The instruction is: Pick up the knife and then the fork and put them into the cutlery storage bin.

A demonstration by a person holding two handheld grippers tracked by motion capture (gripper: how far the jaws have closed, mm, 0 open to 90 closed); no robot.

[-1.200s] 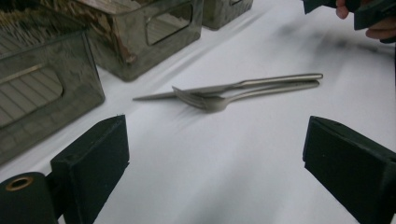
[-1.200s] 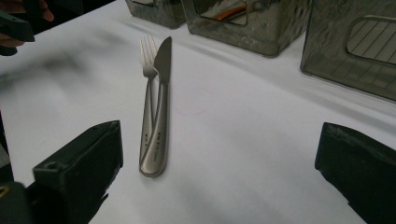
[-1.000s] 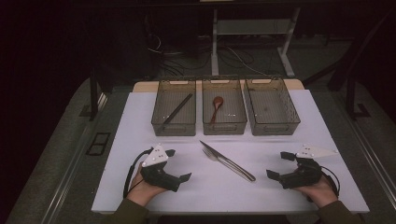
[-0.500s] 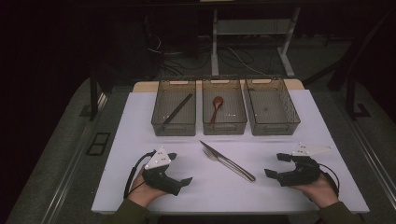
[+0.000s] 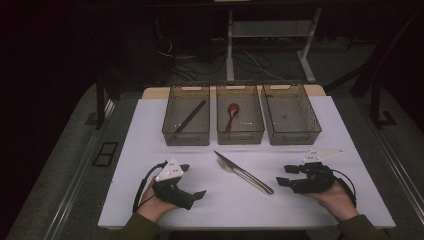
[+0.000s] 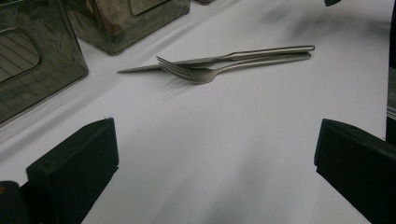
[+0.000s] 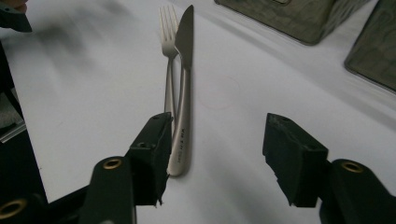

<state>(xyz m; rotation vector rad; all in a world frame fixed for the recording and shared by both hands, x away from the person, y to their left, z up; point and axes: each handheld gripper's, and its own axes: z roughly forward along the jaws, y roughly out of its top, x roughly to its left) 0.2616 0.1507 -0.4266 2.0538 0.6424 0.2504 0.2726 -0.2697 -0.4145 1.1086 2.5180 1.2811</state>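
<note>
Right hand-held gripper (image 5: 286,176) has crept in toward the knife (image 5: 239,169) and fork (image 5: 248,176) mid-worktop (image 5: 310,210), jaws wide and empty, likely a pickup next; left hand-held gripper (image 5: 192,181) also wide and empty; count: one knife, one fork, three bins (image 5: 186,135), one spoon (image 5: 231,114).

Two black grippers, the left gripper (image 5: 192,181) topped by a white three-cornered plate and the right gripper (image 5: 285,175) showing brass-coloured screws, are trailed by black cables; olive sleeves are worn.
</note>
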